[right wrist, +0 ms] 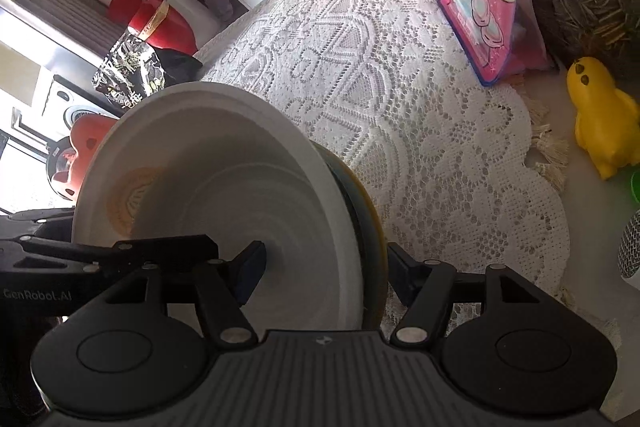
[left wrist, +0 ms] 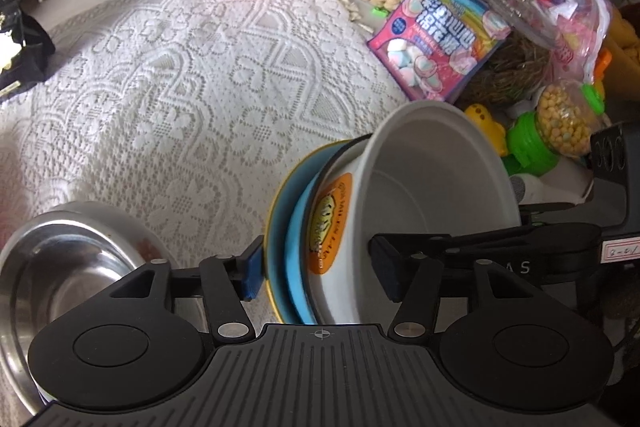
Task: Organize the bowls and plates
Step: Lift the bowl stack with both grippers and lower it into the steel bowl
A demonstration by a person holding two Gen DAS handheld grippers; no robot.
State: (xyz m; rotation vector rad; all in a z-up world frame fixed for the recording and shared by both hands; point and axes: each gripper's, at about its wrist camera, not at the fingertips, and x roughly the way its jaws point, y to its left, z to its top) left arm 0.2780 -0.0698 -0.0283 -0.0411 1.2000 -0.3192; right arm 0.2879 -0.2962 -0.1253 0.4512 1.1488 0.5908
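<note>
Mid-handover of nested stack: white bowl [left wrist: 432,195] in blue plate [left wrist: 284,247], tipped on edge above lace-covered worktop [left wrist: 180,87]. Right fingers [right wrist: 324,273] pinching stack through bowl wall; left fingers [left wrist: 320,271] spread, straddling stack, clear on bowl side. Next: back left out, then lower stack flat, maybe by steel bowl [left wrist: 64,267] at 9 o'clock.

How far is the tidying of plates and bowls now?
Done: the white bowl sits nested in the blue plate, tilted on edge. In hand: the right tool clamps this stack; the left tool stands open around it. Left: the steel bowl remains separate on the lace cloth.
</note>
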